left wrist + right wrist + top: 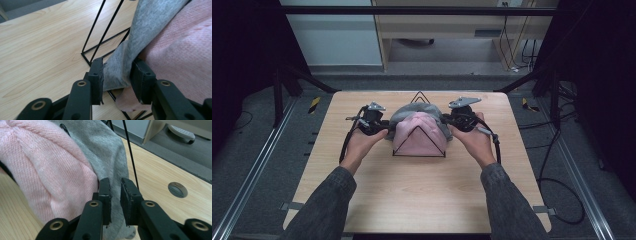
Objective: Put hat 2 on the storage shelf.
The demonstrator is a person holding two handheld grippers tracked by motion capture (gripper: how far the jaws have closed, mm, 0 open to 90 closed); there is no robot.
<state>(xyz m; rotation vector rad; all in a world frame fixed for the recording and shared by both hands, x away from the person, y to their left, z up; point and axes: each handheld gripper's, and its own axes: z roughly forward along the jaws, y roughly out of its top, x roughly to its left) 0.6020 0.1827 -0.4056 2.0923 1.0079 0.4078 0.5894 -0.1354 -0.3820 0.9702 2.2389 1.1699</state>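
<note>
A pink knit hat (pixel 419 134) hangs over a black wire triangular stand (pixel 419 93) at mid-table, and a grey hat (pixel 403 114) lies behind it on the same stand. My left gripper (pixel 388 128) is at the hats' left side. In the left gripper view its jaws (pixel 116 72) stand apart with the grey hat's edge (pixel 117 72) loose between them, and the pink hat (pixel 180 50) is to the right. My right gripper (pixel 447 122) is at the hats' right side, its jaws (pixel 115 192) slightly apart around grey fabric (pixel 110 157), beside the pink hat (pixel 45 165).
The wooden table (pixel 412 200) has bare surface in front of the stand and to both sides. A round hole (pixel 177 189) sits in the tabletop near the right gripper. Black frame posts and cables lie on the floor around the table.
</note>
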